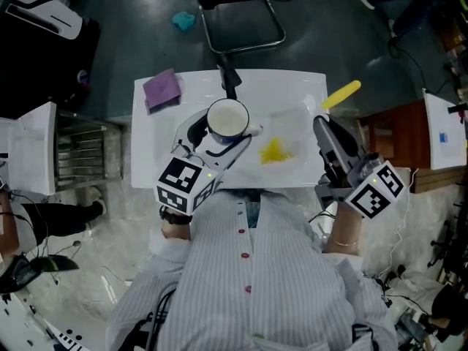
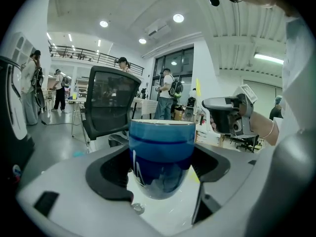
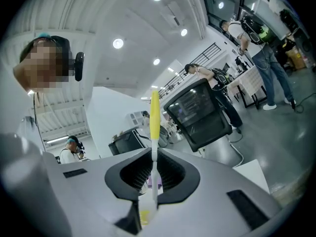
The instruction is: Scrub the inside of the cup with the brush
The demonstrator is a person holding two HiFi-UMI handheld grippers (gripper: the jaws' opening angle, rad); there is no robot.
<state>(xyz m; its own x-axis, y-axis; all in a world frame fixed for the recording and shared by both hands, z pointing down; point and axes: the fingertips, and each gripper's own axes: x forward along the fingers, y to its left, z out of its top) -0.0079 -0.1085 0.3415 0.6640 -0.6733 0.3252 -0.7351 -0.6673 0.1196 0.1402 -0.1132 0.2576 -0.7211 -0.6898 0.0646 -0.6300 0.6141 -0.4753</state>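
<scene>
Cup [image 1: 227, 119], at centre of the head view, is held over the white table [image 1: 292, 86] with its mouth turned to the camera. Left gripper [image 1: 217, 143] has its jaws clamped on the cup's sides. This view alone shows the white inside of the cup. The left gripper view alone shows its glossy blue outer wall, with a darker band below the rim. The cup fills the gap between the two dark pads there, and the right gripper stands at right of that frame, apart from it.

Right gripper [image 1: 322, 126], at right of the head view, has its jaws closed on the brush [image 1: 341, 95]. The yellow end of the brush points to the upper right, past the table edge. The right gripper view shows a thin white stem pinched between the pads, with the yellow end rising above them. No view shows the bristle end clearly. Brush and cup are well apart.

On the table lie a purple cloth [image 1: 162, 88] at upper left and a yellow patch [image 1: 274, 151] between the grippers. A chair [image 1: 241, 9] stands beyond the table.
</scene>
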